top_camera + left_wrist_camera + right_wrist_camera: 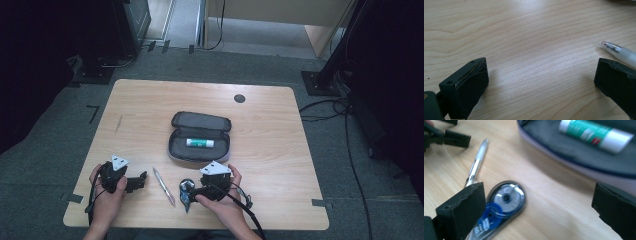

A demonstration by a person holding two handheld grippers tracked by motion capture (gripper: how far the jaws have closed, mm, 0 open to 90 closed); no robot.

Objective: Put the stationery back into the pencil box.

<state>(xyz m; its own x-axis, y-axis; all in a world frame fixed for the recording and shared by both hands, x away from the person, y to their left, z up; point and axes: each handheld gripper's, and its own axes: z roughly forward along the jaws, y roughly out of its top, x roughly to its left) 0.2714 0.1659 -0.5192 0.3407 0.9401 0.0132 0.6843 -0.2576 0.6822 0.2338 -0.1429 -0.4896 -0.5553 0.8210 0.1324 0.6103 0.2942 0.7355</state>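
Near the front edge of the table (pixel 280 125), two hands are holding a gripper each. The left gripper (pixel 141 181) is resting toward the front left corner, its jaws standing wide apart with bare wood between them; in the left gripper view the tip of the pen (pixel 621 52) is lying just beyond the right-hand jaw, not touched. The right gripper (pixel 536 207) is sitting near the middle of the front edge, and its jaws are gaping wide with nothing clamped. The correction tape dispenser (pixel 499 208) is lying flat on the table just beside that gripper's left-hand jaw, partly behind it, with no pad pressing on it. The pen is lying between the two grippers, slanted, close to the front edge. Farther back, around the middle of the table, the pencil case (pixel 200 122) is lying open, and a glue stick (pixel 200 143) is resting inside its nearer half. Beyond it, close to the far edge, a round dark cable hole (pixel 239 98) is showing in the wood.
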